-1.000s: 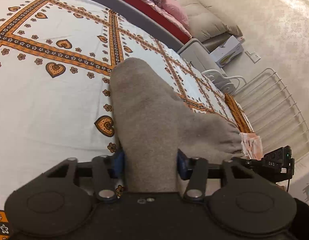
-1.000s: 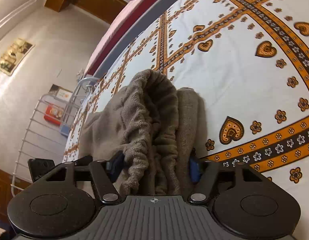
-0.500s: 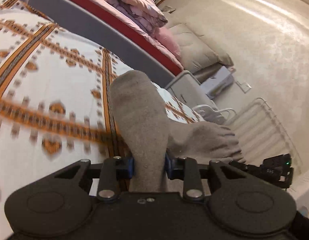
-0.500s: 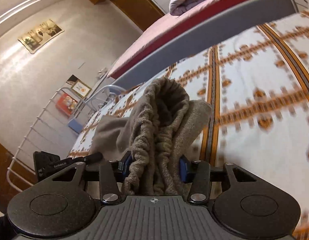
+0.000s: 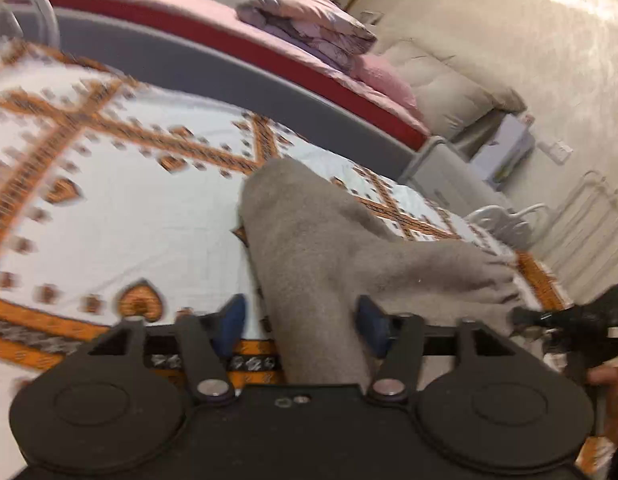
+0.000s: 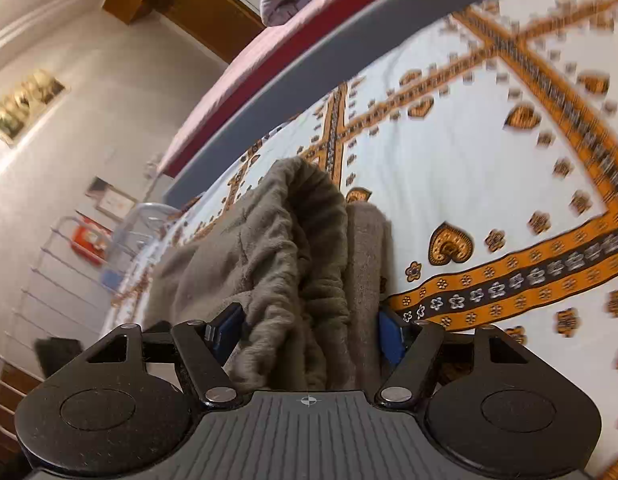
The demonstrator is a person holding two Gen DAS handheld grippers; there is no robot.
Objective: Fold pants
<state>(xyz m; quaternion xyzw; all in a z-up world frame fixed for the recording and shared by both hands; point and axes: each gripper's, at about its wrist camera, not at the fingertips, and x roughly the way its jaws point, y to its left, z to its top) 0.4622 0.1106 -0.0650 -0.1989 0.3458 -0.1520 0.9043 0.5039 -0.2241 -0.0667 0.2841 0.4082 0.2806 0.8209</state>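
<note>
Your grey fleece pants (image 5: pixel 309 248) lie bunched, elastic waistband (image 6: pixel 309 240) ruffled, on the patterned bedspread (image 5: pixel 121 200); both your left hand-held gripper (image 5: pixel 300 322) and right hand-held gripper (image 6: pixel 309 330) gape wide around the fabric, gripping nothing.

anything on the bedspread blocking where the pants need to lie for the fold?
Nothing visible. The gray pants lie between both tongs, left and right, and the patterned bedspread around and beyond them is bare.

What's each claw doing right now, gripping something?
Left gripper: open; the pants lie between its fingers, with gaps on both sides.
Right gripper: open around the bunched pants, not clamped.
</note>
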